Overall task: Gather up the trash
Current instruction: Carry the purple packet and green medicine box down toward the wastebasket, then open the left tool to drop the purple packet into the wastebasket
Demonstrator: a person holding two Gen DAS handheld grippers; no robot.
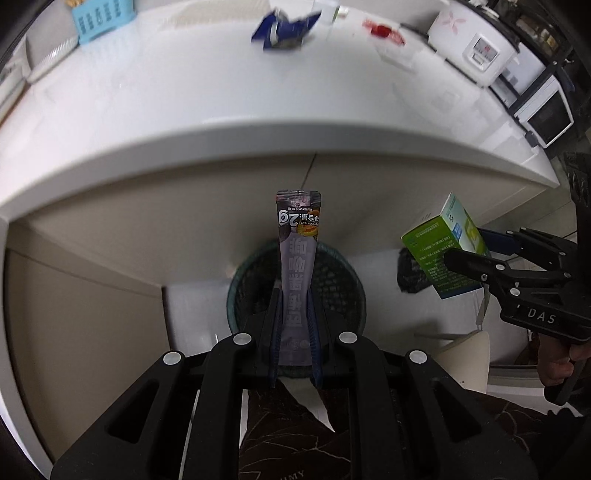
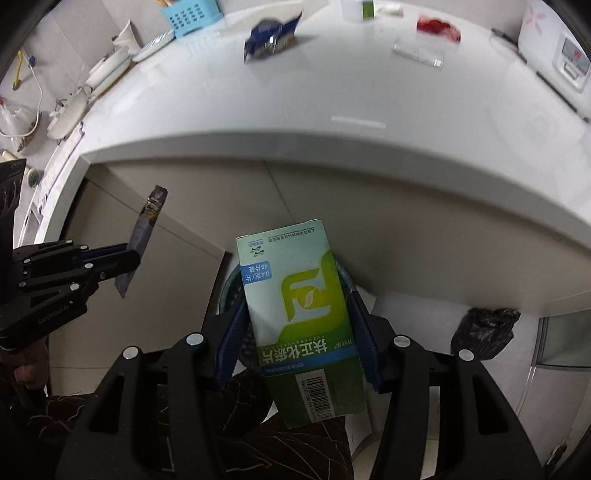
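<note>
My left gripper [image 1: 294,299] is shut on a narrow purple sachet [image 1: 297,254] that stands up between its blue pads, held over a round dark mesh waste basket [image 1: 343,280] on the floor below the counter. My right gripper [image 2: 301,314] is shut on a green and white medicine box [image 2: 299,295], also above the basket [image 2: 231,291]. Each gripper shows in the other's view: the right gripper [image 1: 476,254] with the box [image 1: 439,254] at the right, the left gripper [image 2: 127,258] with the sachet [image 2: 144,229] at the left.
On the white counter [image 1: 207,99] lie a blue crumpled wrapper [image 1: 284,27], a red wrapper [image 1: 382,29], a clear plastic piece [image 2: 417,53], a blue basket [image 1: 99,18] and a rice cooker [image 1: 476,44]. A black bag [image 2: 484,332] sits on the floor at the right. Dishes [image 2: 107,70] stand at the left.
</note>
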